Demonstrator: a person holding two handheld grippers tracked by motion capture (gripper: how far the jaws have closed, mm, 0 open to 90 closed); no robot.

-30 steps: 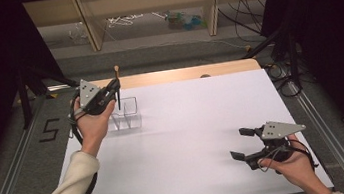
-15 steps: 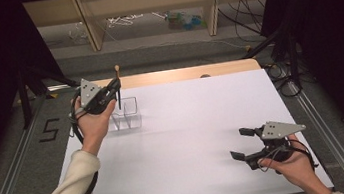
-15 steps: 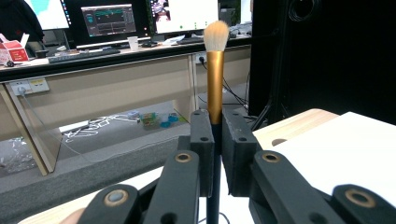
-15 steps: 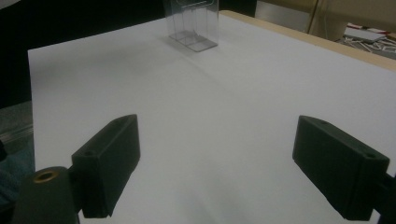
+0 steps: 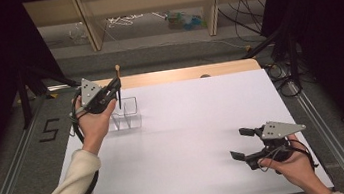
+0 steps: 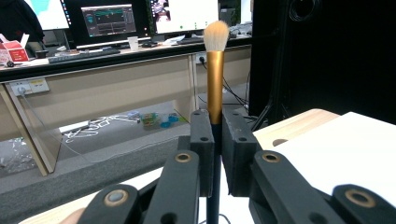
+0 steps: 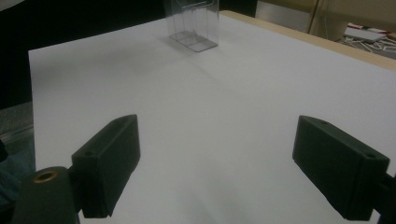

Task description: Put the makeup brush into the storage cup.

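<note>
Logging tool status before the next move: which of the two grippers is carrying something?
The left gripper: its jaws are shut on an upright makeup brush above the clear organizer. The right gripper is open over the table.

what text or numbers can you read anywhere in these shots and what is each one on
"5": dark numeral on the grey floor left of the table, high view.
Monitor screens behind the brush, left gripper view: text too small to read.
Red box on that desk: print blurred, unreadable.
</note>
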